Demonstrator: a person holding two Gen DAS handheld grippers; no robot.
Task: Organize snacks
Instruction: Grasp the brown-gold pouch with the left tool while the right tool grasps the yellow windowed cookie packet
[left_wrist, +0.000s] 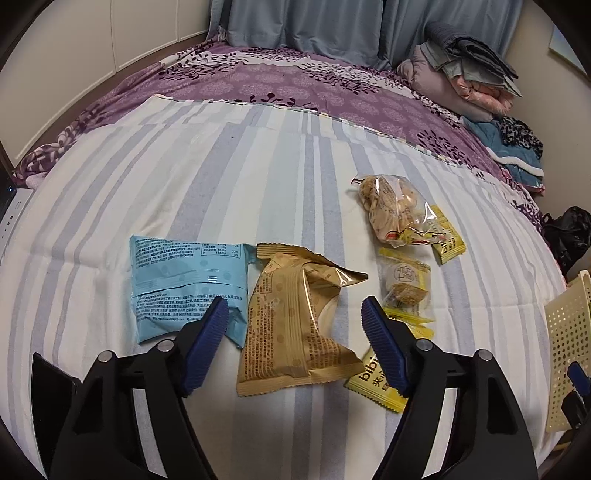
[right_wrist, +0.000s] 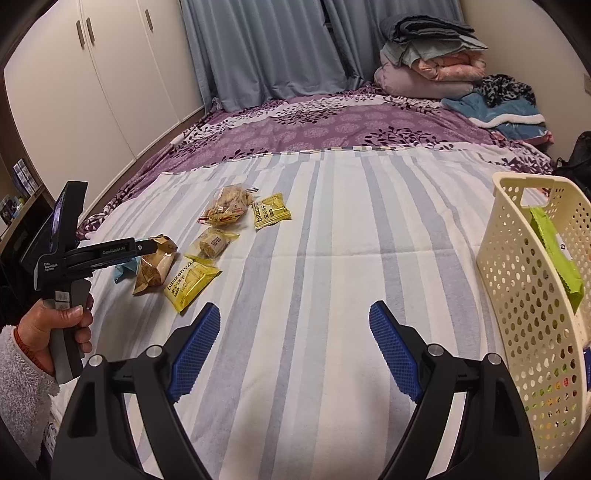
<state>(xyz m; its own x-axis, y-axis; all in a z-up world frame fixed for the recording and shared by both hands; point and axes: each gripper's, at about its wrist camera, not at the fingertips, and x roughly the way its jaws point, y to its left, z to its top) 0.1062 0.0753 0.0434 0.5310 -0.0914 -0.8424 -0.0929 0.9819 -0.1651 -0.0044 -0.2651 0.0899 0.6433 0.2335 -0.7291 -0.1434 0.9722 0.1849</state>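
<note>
Several snack packets lie on the striped sheet. My left gripper (left_wrist: 294, 302) hangs over a tan packet (left_wrist: 295, 321), jaws apart on either side of it, pads not pressing it. A light blue packet (left_wrist: 184, 280) lies to its left, a yellow packet (left_wrist: 369, 380) and a clear-wrapped cake (left_wrist: 404, 288) to its right. Farther back are a clear snack bag (left_wrist: 391, 210) and another yellow packet (left_wrist: 448, 240). My right gripper (right_wrist: 294, 305) stands open over bare sheet. At its right a cream perforated basket (right_wrist: 517, 280) holds a green packet (right_wrist: 554, 251).
A hand (right_wrist: 55, 325) in a fluffy white sleeve holds the left gripper (right_wrist: 147, 246) at the bed's left side. Folded blankets (right_wrist: 432, 55) are piled at the far right corner. White wardrobe doors (right_wrist: 92, 92) and blue curtains (right_wrist: 258, 48) stand behind the purple bedspread (right_wrist: 332, 125).
</note>
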